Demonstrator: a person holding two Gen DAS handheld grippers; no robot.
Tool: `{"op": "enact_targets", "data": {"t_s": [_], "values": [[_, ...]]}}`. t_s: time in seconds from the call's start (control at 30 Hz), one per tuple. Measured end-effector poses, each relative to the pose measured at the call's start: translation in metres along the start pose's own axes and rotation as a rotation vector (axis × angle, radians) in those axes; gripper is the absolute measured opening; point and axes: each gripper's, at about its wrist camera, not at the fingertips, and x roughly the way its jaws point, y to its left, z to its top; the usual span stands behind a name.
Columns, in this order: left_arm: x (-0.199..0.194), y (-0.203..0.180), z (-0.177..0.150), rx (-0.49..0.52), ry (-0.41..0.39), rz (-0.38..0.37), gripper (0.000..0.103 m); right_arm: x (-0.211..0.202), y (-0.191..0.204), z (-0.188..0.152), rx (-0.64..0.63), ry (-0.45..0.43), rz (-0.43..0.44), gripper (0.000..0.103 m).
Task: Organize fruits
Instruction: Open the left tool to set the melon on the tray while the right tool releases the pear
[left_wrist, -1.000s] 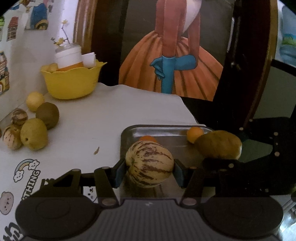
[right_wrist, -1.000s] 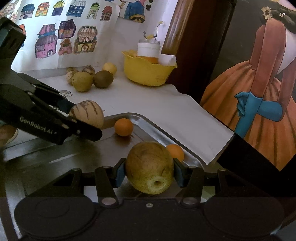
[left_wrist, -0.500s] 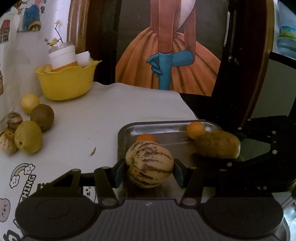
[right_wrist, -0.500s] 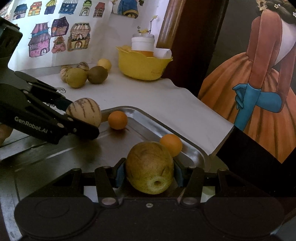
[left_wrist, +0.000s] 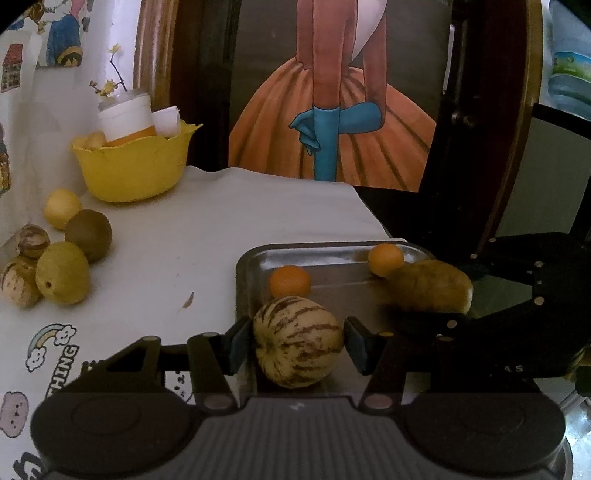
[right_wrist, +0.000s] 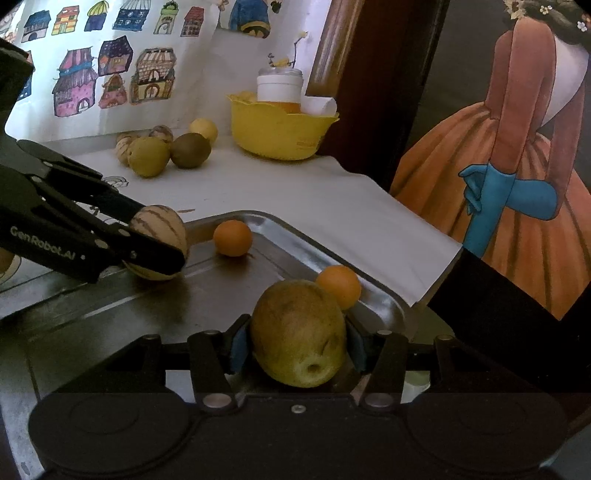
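A cream fruit with brown stripes (left_wrist: 297, 339) sits between the pads of my left gripper (left_wrist: 295, 345), which is shut on it just above the near left corner of a metal tray (left_wrist: 332, 254). My right gripper (right_wrist: 297, 347) is shut on a yellow-green pear (right_wrist: 299, 332) over the tray's (right_wrist: 288, 229) right end. Two small oranges (left_wrist: 290, 281) (left_wrist: 385, 259) lie in the tray. The right wrist view shows the left gripper (right_wrist: 159, 240) with its striped fruit (right_wrist: 162, 225) at the left. In the left wrist view the right gripper (left_wrist: 436, 291) comes in from the right.
A cluster of loose fruits (left_wrist: 62, 271) lies on the white cloth at the far left. A yellow bowl (left_wrist: 133, 166) with a white jar stands at the back. The table ends just beyond the tray, in front of a painting of an orange dress.
Both views have shifted only slightly. Each gripper keeps its fruit over the tray, and the oranges lie where they were.
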Motion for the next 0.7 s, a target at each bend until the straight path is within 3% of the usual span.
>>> {"op": "enact_targets", "data": {"t_s": [0.33, 0.47, 0.6, 0.7], "values": [[-0.047, 0.004, 0.004, -0.052, -0.044, 0.022, 0.063, -0.032, 0.006, -0.001, 0.005, -0.026, -0.019, 0.061], [-0.069, 0.001, 0.004, -0.052, -0.064, 0.048, 0.075, -0.053, 0.011, 0.001, 0.026, -0.056, -0.017, 0.066], [-0.093, -0.003, -0.001, -0.056, -0.087, 0.089, 0.093, -0.079, 0.018, 0.005, 0.048, -0.103, 0.016, 0.084], [-0.112, -0.005, -0.005, -0.07, -0.113, 0.121, 0.101, -0.096, 0.028, 0.007, 0.048, -0.125, 0.034, 0.09]]}}
